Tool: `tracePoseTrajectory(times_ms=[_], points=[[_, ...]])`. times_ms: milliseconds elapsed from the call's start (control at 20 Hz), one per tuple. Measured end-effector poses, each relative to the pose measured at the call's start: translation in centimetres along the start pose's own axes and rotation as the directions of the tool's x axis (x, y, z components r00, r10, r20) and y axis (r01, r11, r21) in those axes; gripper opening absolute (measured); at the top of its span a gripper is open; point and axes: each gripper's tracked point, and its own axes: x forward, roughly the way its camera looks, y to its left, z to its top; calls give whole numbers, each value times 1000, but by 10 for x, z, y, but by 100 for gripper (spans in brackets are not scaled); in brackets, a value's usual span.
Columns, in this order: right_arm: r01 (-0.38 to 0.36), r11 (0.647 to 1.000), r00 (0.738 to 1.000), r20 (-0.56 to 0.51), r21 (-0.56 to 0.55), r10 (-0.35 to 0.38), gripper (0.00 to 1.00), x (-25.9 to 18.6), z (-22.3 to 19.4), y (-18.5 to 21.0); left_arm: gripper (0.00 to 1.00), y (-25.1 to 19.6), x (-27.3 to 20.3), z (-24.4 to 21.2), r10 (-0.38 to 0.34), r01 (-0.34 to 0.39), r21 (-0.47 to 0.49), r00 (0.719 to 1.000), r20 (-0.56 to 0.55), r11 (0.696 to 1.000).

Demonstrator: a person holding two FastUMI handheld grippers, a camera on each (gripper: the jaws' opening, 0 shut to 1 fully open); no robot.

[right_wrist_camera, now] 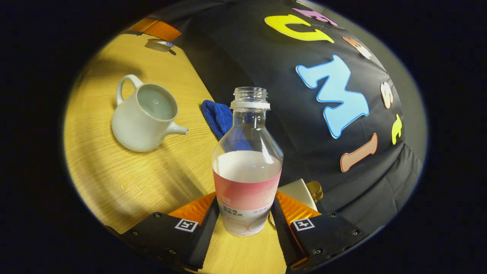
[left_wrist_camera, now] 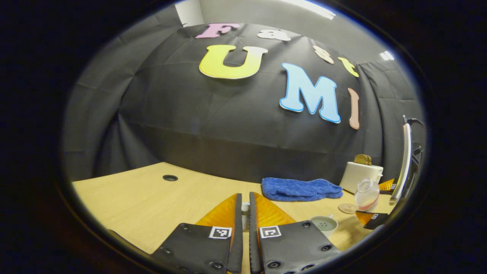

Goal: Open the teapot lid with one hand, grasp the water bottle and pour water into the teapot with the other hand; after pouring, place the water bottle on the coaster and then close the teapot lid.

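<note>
A clear, capless water bottle [right_wrist_camera: 247, 167] with a pink label, partly full, stands upright between the fingers of my right gripper [right_wrist_camera: 245, 198], which is shut on its lower body. The white teapot [right_wrist_camera: 146, 118] sits lidless on the wooden table to the left, spout toward the bottle. Beyond the teapot my left gripper [right_wrist_camera: 158, 38] holds the small white lid [right_wrist_camera: 159, 45] above the table. In the left gripper view, my left gripper [left_wrist_camera: 243, 196] is shut on that lid [left_wrist_camera: 245, 213]. To its right are the open teapot [left_wrist_camera: 324, 224], a round coaster [left_wrist_camera: 347, 208] and the bottle [left_wrist_camera: 367, 194].
A blue towel [left_wrist_camera: 300, 189] lies at the back of the table [left_wrist_camera: 152, 205], against the cloth wall. A white toaster [left_wrist_camera: 359, 175] with bread in it stands behind the bottle. A cable hole [left_wrist_camera: 170, 177] is at the far left.
</note>
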Motion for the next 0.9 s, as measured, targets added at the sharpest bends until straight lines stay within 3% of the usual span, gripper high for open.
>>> tracePoseTrajectory(times_ms=[200,400,600,900], points=[[42,992,999,14,-120,-40,76,2,6,-5,16,2,2,0,0,0,-19,1000,2,1000],[96,961,995,46,-261,-87,75,8,14,-11,16,6,0,1,0,0,-31,1000,6,1000],[107,941,994,55,-322,-94,75,11,16,-12,16,6,2,-2,0,0,-33,1000,-3,999],[162,867,987,91,-472,-134,75,12,23,-25,16,6,2,-4,-5,5,-47,1000,-6,999]])
